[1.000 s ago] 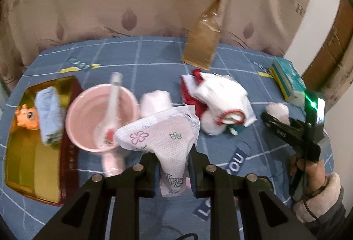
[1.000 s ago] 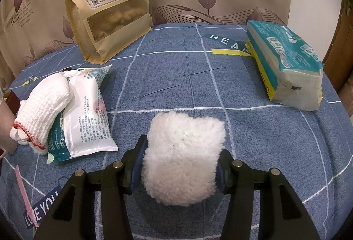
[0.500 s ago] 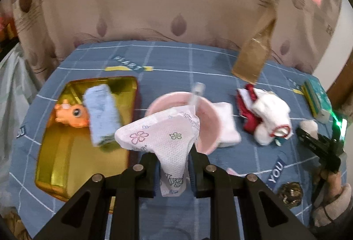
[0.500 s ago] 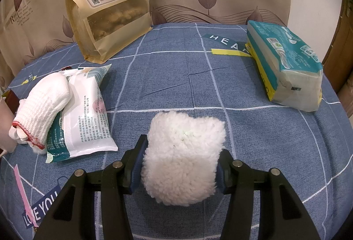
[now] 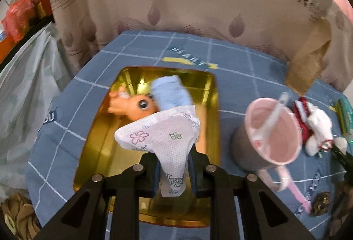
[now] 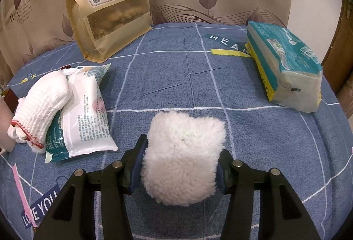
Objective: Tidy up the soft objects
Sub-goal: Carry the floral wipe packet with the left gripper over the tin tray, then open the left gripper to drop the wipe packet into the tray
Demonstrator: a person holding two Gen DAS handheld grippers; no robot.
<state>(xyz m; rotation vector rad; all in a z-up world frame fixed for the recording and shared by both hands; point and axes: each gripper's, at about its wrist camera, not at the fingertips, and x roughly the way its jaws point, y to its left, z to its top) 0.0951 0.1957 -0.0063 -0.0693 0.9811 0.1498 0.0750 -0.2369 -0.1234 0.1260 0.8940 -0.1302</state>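
Observation:
My left gripper point(image 5: 173, 170) is shut on a white tissue packet point(image 5: 164, 136) printed with small flowers, and holds it above the gold tray point(image 5: 99, 145). An orange plush toy point(image 5: 134, 105) and a rolled blue towel point(image 5: 171, 92) lie in that tray. In the right wrist view my right gripper point(image 6: 179, 168) is shut on a white fluffy pad point(image 6: 183, 158) just over the blue cloth. A white knit glove point(image 6: 42, 103) rests on a wet-wipes pack point(image 6: 81, 112) to its left.
A pink cup point(image 5: 273, 129) with a spoon stands right of the tray, beside a white and red glove pile point(image 5: 313, 123). A brown snack bag point(image 6: 108, 4) leans against the curtain. A teal tissue pack point(image 6: 284, 66) lies at the right. A pink strip point(image 5: 295, 187) lies near the cup.
The left gripper has carried the tissue packet leftward, from in front of the pink cup to over the gold tray. The right gripper and its fluffy pad have stayed still.

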